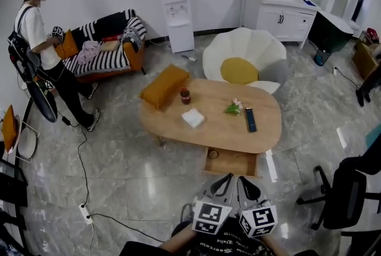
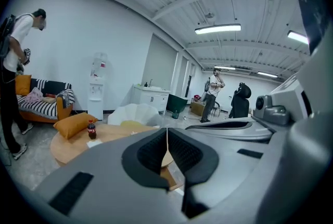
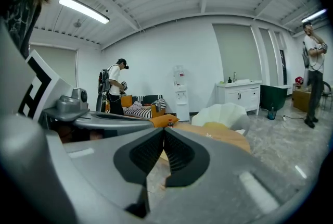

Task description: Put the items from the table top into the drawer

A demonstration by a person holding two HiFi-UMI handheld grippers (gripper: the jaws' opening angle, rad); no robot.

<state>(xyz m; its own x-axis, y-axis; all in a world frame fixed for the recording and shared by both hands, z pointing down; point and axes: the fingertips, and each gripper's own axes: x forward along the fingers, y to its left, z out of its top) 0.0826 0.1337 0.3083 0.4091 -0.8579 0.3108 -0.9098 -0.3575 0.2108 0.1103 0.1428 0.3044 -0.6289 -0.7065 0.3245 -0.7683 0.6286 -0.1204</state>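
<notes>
The left gripper (image 1: 227,181) and right gripper (image 1: 244,183), jaws closed on nothing, hang side by side near the table's (image 1: 220,130) open drawer (image 1: 231,163).

Head view: from above and well back, we look steeply down on the oval table (image 1: 220,130). The two gripper views sit low before the table, facing it almost level. All three share it.

1. One orange cushion (image 1: 165,86) on the tabletop's (image 1: 220,133) far left edge.
2. One little bottle (image 1: 185,95), one white napkin (image 1: 193,118) mid-tabletop.
3. One flower sprig (image 1: 233,108), one dark remote (image 1: 250,119) toward the right edge.
4. One open drawer (image 1: 232,164).
</notes>
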